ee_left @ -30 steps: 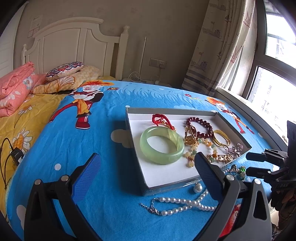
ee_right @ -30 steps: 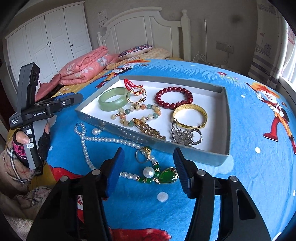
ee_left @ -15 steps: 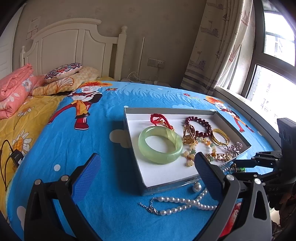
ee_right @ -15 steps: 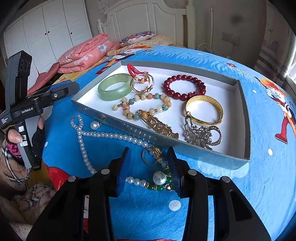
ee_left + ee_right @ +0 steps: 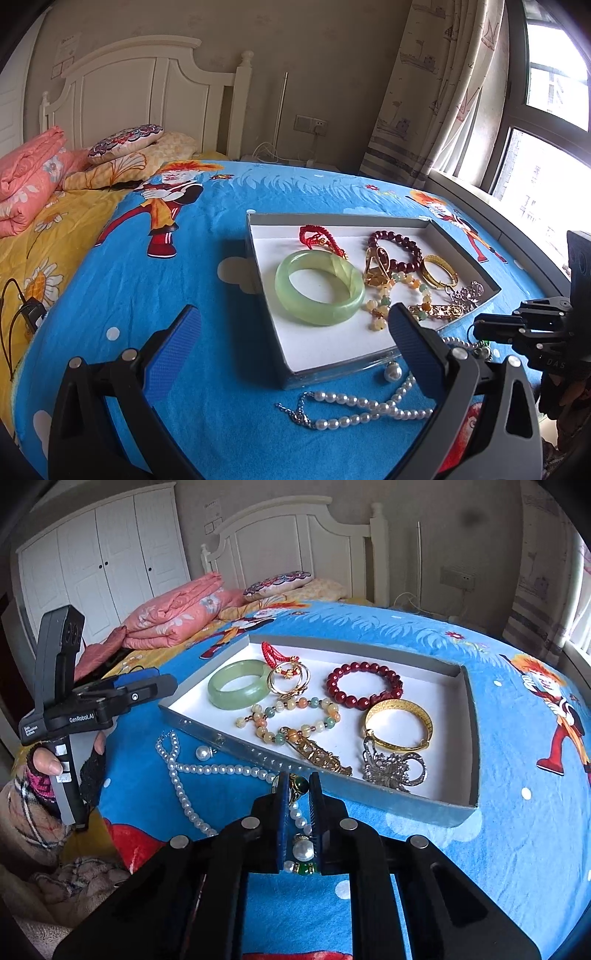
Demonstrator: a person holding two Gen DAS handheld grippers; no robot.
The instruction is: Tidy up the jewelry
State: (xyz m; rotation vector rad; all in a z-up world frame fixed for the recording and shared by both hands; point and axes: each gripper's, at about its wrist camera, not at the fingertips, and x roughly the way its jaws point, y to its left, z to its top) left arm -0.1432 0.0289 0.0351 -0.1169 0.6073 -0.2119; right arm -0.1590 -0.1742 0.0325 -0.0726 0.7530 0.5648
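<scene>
A grey tray (image 5: 469,716) with a white floor lies on the blue bedspread. It holds a green jade bangle (image 5: 238,684), a dark red bead bracelet (image 5: 364,684), a gold bangle (image 5: 400,722) and other pieces. A pearl necklace (image 5: 207,768) lies on the spread in front of the tray. My right gripper (image 5: 298,781) is shut on a gold ring with a green stone (image 5: 301,786) just before the tray's near wall. My left gripper (image 5: 291,326) is open and empty, held above the spread by the tray's near left corner (image 5: 284,373). The pearl necklace (image 5: 354,408) lies below it.
A loose pearl pendant (image 5: 203,752) lies by the tray wall. Folded pink quilts (image 5: 177,609) and pillows (image 5: 277,581) lie at the bed's head by the white headboard (image 5: 295,546). A window (image 5: 546,147) and curtain stand on the bed's far side.
My right gripper has moved down and forward and closed its fingers on the green-stone ring. My left gripper stays open and has hardly moved.
</scene>
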